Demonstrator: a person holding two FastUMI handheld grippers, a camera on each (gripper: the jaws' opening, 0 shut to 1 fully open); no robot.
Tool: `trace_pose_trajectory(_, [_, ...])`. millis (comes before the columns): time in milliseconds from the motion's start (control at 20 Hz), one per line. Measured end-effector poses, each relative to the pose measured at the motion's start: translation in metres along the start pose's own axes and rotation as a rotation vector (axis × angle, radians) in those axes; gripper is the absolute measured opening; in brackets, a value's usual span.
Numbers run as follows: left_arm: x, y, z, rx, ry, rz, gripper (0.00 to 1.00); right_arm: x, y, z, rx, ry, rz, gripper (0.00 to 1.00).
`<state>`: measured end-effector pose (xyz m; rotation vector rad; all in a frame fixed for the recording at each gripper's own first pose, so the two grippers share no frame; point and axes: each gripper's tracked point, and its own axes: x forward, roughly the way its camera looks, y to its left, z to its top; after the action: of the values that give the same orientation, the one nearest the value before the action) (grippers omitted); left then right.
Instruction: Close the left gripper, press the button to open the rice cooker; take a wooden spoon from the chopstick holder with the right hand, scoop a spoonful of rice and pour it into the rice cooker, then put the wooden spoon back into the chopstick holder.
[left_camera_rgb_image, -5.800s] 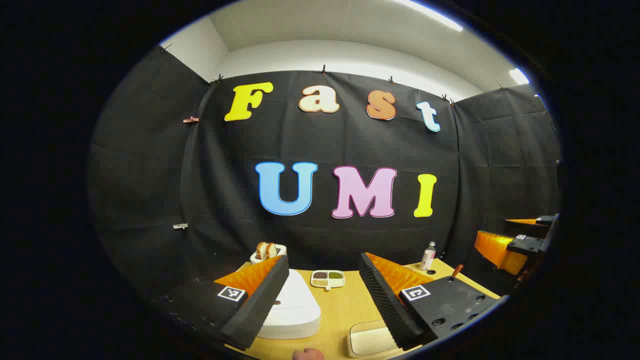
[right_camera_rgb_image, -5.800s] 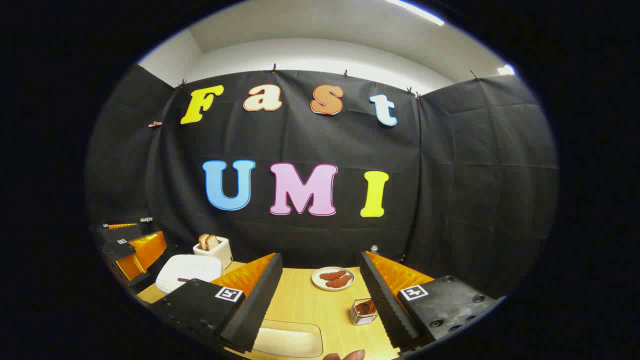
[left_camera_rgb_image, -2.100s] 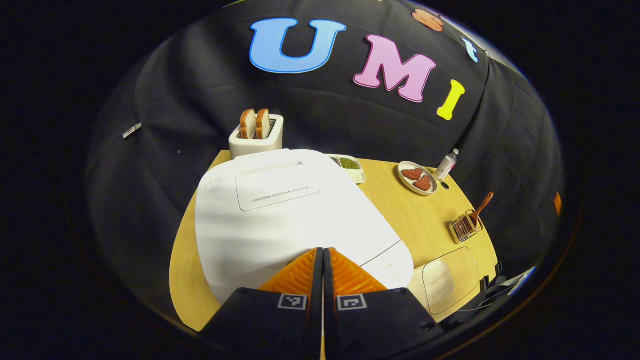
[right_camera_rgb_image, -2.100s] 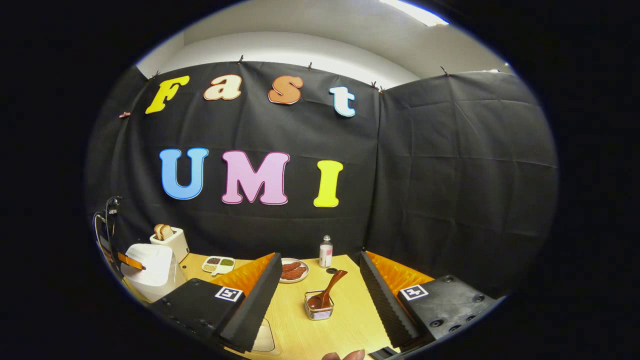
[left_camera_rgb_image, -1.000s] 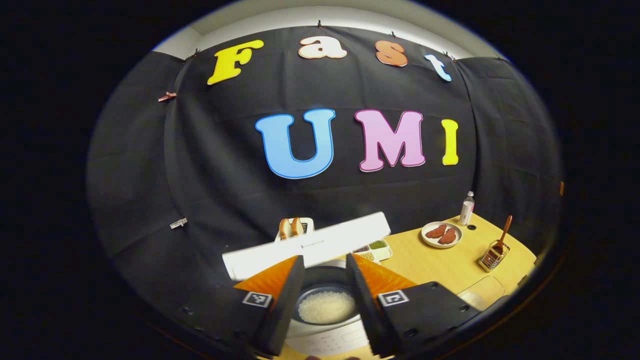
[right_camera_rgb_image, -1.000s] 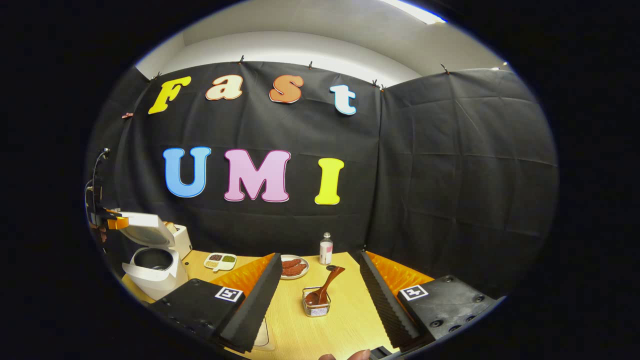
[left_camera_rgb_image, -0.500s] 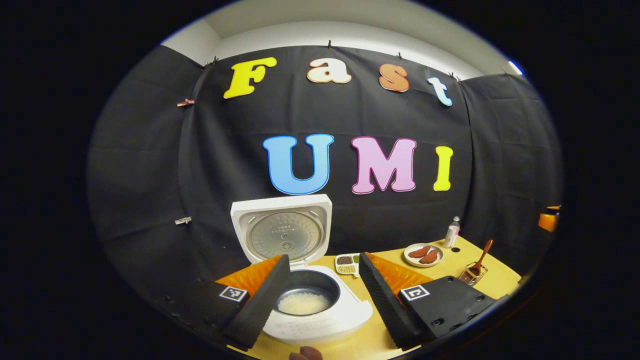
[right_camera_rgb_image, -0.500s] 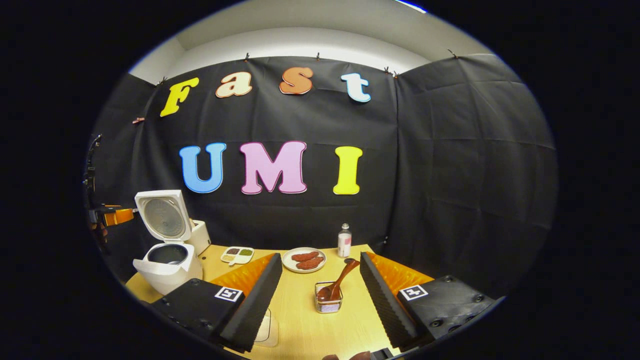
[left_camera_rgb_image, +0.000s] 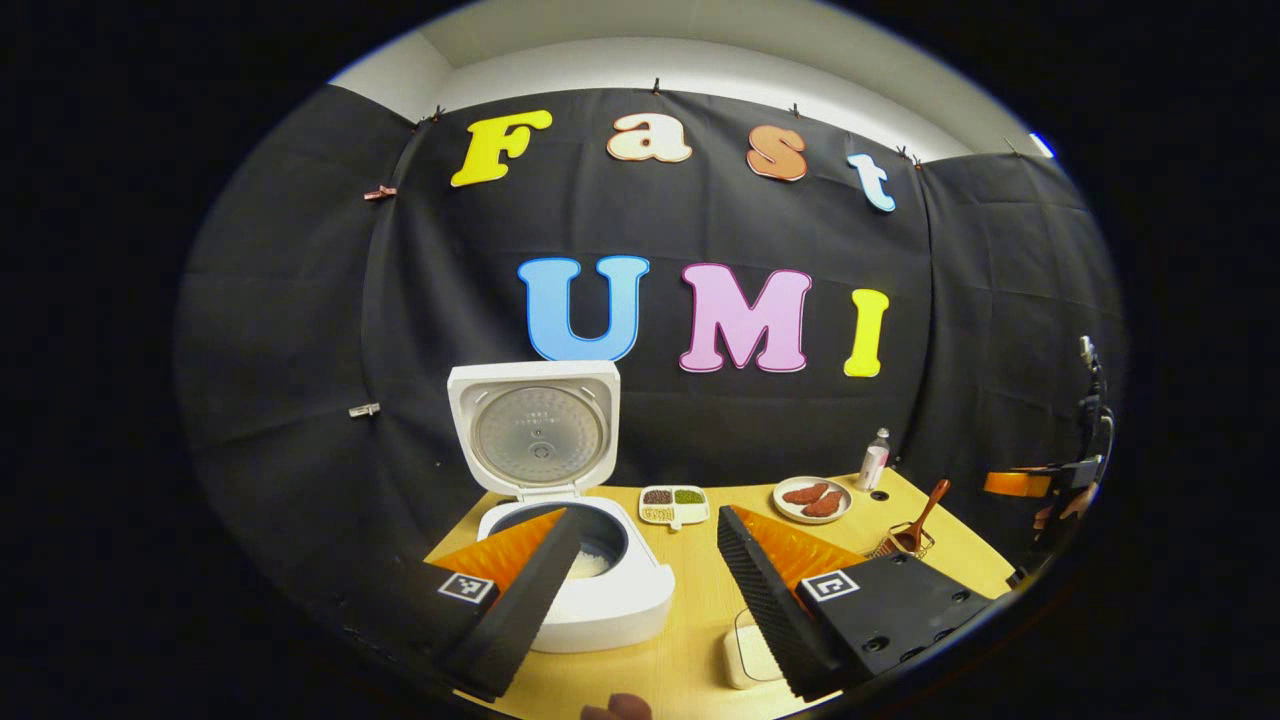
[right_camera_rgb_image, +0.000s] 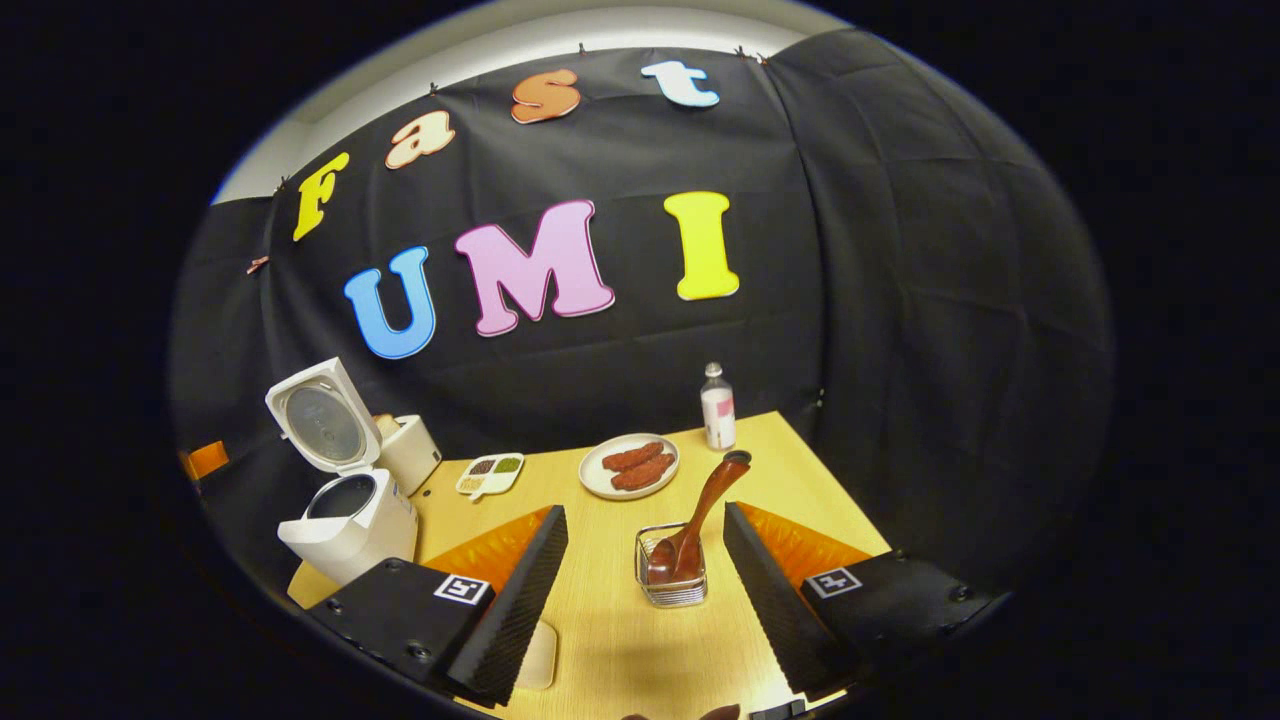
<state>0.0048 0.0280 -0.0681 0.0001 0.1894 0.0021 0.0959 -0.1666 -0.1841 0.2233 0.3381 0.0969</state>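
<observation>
My right gripper (right_camera_rgb_image: 645, 525) is released, centred low above the wooden spoon (right_camera_rgb_image: 700, 515); the rice cooker (right_camera_rgb_image: 345, 500), lower left, gapes; my left gripper (left_camera_rgb_image: 645, 525) is released.

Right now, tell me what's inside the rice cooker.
The cooker is open with its lid up. White rice lies in the pot, partly hidden behind a finger of the left gripper.

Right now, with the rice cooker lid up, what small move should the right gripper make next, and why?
Probably ease the right gripper forward and down until its open fingers straddle the wooden spoon handle, then close. The rice cooker lid already stands open, and the spoon leans untouched in the chopstick holder, between and just ahead of the fingers.
</observation>
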Motion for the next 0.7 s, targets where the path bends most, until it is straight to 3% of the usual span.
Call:
trace_pose_trajectory(250, [-0.008, -0.017, -0.022, -0.013, 0.044, 0.000, 0.95, 0.061, -0.020, -0.043, 0.019, 0.105, 0.031, 0.96])
trace_pose_trajectory(500, [-0.010, -0.018, -0.035, 0.003, 0.051, 0.050, 0.96, 0.111, -0.040, -0.071, 0.073, 0.148, 0.029, 0.78])
trace_pose_trajectory(700, [-0.012, -0.033, -0.043, -0.022, 0.064, 0.065, 0.96, 0.136, -0.056, -0.090, 0.106, 0.185, 0.026, 0.78])
